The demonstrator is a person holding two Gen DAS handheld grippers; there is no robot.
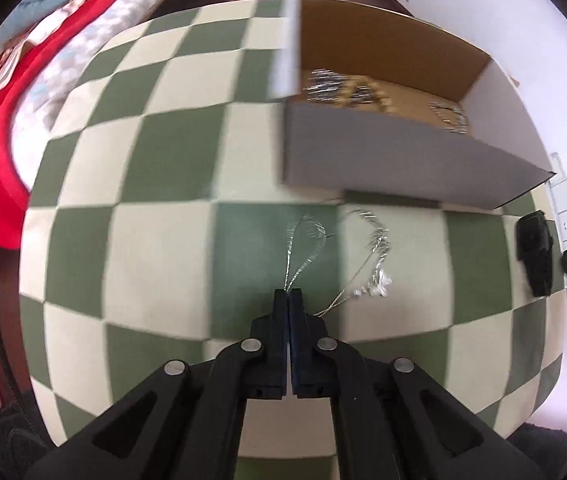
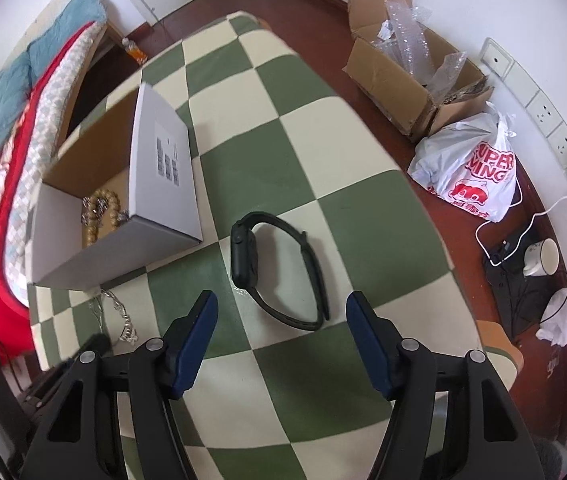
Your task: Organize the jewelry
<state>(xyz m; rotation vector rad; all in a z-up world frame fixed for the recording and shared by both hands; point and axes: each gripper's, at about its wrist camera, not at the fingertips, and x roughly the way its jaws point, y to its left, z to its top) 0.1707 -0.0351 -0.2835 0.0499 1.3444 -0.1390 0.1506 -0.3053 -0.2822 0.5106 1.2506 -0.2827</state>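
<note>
The left gripper (image 1: 288,292) is sitting at six o'clock in the left wrist view, its two dark fingers pressed together and pinching the near end of a thin silver chain (image 1: 303,240). The chain is looping away toward twelve o'clock over the green and cream checkered cloth (image 1: 155,248). Just beside it, toward three o'clock, a second silver necklace (image 1: 371,256) with a small sparkling pendant is lying on the cloth; whether the two are touching is lost in motion blur. Farther out, toward one o'clock, an open grey cardboard box (image 1: 383,152) is standing on the cloth, holding blurred silver pieces and brown beads on its floor. In the right wrist view, the right gripper (image 2: 282,300) is hanging at six o'clock with its blue-padded fingers spread wide apart, gripping nothing. Between and just beyond the fingertips, toward twelve o'clock, a black smartwatch (image 2: 279,272) is lying on its side with its strap curved into a loop. Toward ten o'clock the same box (image 2: 163,168) is showing a barcode label on its side and a wooden bead bracelet (image 2: 103,212) inside. Toward two o'clock, off the cloth, a brown carton (image 2: 407,68) of plastic wrap and a white printed shopping bag (image 2: 471,168) are sitting on the dark red floor.
</note>
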